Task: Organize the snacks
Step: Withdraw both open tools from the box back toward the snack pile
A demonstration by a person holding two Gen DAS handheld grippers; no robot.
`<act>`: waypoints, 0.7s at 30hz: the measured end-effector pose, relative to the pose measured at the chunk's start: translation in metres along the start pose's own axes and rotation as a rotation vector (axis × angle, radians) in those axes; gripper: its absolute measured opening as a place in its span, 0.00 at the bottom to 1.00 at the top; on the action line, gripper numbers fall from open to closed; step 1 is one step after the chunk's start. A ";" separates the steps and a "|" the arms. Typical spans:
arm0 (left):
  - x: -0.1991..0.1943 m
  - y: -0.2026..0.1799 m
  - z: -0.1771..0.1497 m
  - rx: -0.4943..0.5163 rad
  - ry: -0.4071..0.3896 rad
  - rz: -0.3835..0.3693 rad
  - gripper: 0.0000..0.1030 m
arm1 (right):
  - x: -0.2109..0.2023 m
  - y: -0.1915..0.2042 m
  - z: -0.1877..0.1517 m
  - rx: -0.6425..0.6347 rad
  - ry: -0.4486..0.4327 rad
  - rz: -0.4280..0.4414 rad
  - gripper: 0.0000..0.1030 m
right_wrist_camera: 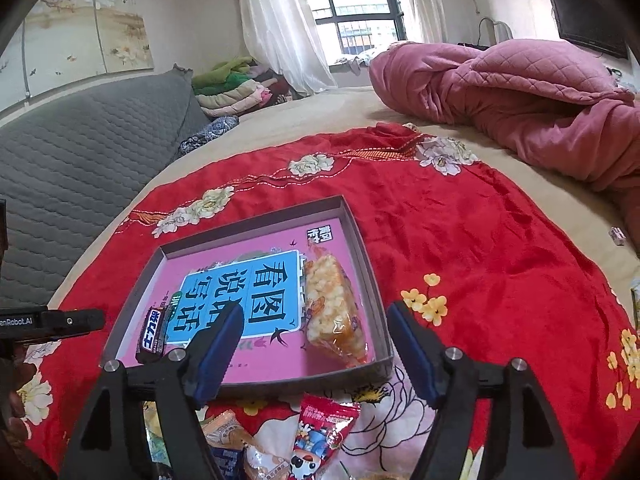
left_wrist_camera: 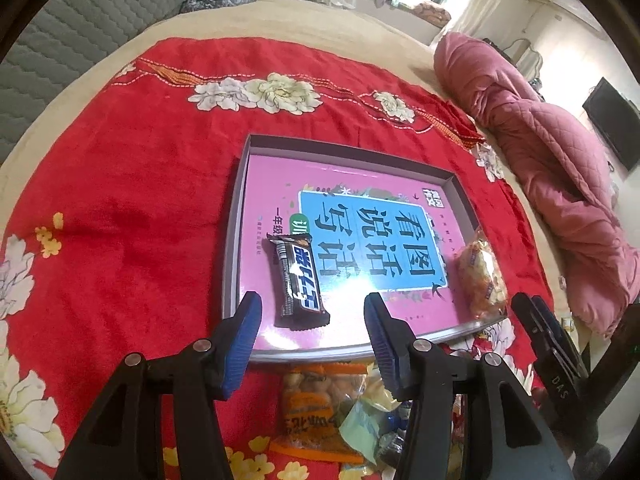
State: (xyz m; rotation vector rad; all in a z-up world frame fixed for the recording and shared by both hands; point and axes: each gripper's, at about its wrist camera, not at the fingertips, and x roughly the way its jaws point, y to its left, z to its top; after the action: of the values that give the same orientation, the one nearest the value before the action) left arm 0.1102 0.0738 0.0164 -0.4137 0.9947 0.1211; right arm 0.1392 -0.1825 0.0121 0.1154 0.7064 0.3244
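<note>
Tray on red blanket: chocolate bar at 7 o'clock, puffed-snack bag at 4. Left gripper and right gripper fingers apart, empty.

A glossy plastic-wrapped chocolate bar lies in a matt cardboard tray on plush red cloth.

Snack pile at blanket's near edge was cut off by frame bottom; left tool partly hid orange packet.
</note>
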 end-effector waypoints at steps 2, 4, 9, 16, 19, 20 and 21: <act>-0.004 0.000 -0.001 0.001 -0.004 -0.001 0.53 | -0.003 0.000 0.001 0.003 -0.002 0.000 0.72; -0.008 0.001 -0.002 -0.001 -0.006 -0.006 0.53 | -0.008 0.000 0.001 0.003 -0.008 0.000 0.72; -0.016 0.001 -0.005 0.007 -0.012 -0.006 0.53 | -0.017 0.003 0.001 0.000 -0.013 0.003 0.72; -0.026 0.004 -0.009 0.005 -0.020 -0.012 0.53 | -0.030 0.005 0.000 -0.001 -0.020 0.001 0.72; -0.029 0.004 -0.012 0.008 -0.018 -0.011 0.53 | -0.031 0.005 0.000 -0.003 -0.021 0.000 0.72; -0.030 0.004 -0.013 0.010 -0.018 -0.012 0.53 | -0.034 0.006 -0.001 -0.005 -0.024 -0.002 0.72; -0.031 0.004 -0.014 0.012 -0.018 -0.011 0.53 | -0.035 0.006 0.000 -0.007 -0.025 -0.001 0.72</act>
State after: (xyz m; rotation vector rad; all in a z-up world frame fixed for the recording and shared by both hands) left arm 0.0807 0.0749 0.0343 -0.4070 0.9752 0.1087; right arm 0.1122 -0.1881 0.0348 0.1125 0.6801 0.3236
